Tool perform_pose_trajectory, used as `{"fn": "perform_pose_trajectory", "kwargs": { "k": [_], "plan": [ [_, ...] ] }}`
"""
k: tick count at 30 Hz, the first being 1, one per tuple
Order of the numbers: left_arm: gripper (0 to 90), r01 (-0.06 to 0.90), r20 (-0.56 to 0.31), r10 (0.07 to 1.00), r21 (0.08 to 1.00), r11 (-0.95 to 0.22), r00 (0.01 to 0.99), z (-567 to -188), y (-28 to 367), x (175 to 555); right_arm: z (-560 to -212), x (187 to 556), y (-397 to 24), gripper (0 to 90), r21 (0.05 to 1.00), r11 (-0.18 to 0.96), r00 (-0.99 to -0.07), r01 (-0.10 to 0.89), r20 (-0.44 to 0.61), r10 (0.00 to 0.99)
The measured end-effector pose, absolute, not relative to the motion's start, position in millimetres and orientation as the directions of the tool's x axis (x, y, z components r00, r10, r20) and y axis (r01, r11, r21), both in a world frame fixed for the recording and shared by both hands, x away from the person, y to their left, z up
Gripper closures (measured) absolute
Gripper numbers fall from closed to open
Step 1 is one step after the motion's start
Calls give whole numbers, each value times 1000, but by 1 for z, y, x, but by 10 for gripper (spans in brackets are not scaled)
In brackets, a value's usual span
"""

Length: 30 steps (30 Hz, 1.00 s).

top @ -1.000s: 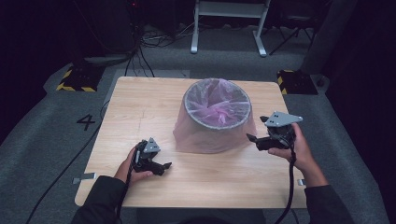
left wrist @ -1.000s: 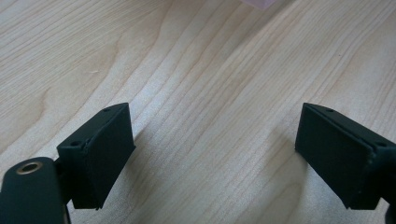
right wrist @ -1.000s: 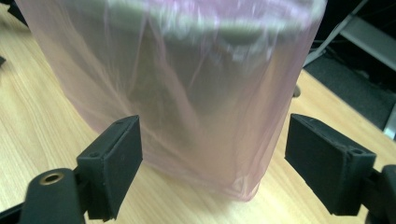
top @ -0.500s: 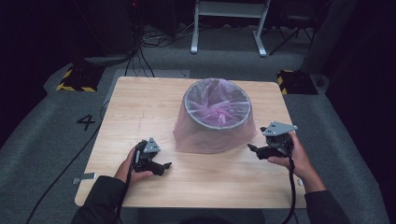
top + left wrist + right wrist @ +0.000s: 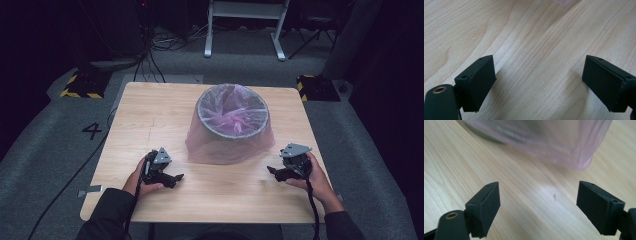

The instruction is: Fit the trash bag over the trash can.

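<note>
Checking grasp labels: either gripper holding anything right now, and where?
Nothing held. Left gripper and right gripper both open over bare table, beside the pink bin liner.

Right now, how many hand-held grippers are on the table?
2: left hand-held gripper at the table's near left, right hand-held gripper at its near right, flanking the bag-lined bin. Both empty.

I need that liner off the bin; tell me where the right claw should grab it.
Grab the loose pink bag skirt low on the bin's right side, coming in level from the right claw. There the film hangs free of the wall, so open jaws can pinch a fold.
</note>
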<state>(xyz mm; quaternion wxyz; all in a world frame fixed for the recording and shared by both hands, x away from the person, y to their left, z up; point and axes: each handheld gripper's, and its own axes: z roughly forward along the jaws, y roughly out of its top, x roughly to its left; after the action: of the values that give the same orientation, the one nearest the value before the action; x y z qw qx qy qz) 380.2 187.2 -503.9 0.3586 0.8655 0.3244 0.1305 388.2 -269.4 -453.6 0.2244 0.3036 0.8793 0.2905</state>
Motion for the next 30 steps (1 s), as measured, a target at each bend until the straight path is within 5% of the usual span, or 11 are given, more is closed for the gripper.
{"fn": "perform_pose_trajectory", "kwargs": {
  "k": [18,30],
  "plan": [
    [114,465,-5,654,707,-532,756,-504,187,381,-500,373,-313,177,714,450,-635,536,-10,773],
    [115,465,-5,654,707,-532,756,-504,187,380,-504,369,-315,142,733,415,-604,539,-6,797]
  ]
}}
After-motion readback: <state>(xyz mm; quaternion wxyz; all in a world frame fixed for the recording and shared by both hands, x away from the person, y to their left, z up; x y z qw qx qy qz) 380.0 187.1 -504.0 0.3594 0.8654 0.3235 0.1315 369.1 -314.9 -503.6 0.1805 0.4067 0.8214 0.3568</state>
